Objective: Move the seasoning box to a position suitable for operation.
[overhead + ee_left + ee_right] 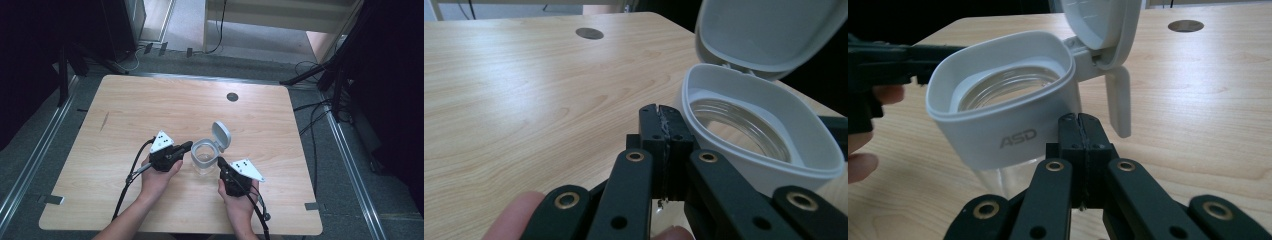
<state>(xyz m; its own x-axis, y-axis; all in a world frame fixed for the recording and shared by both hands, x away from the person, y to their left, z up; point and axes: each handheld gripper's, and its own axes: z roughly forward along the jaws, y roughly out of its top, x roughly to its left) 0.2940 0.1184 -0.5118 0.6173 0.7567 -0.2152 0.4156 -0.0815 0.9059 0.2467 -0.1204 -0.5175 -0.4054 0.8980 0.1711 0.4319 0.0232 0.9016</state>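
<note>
Jar of clear glass, white collar, flip lid standing open, near worktop centre. Left tongs pressed together, empty, just beside jar's left rim. Right tongs likewise closed, empty, at jar's right-near side. Round grommet far off, well apart.

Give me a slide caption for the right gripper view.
Shut right gripper beside the open glass jar, its white flip lid raised.
</note>
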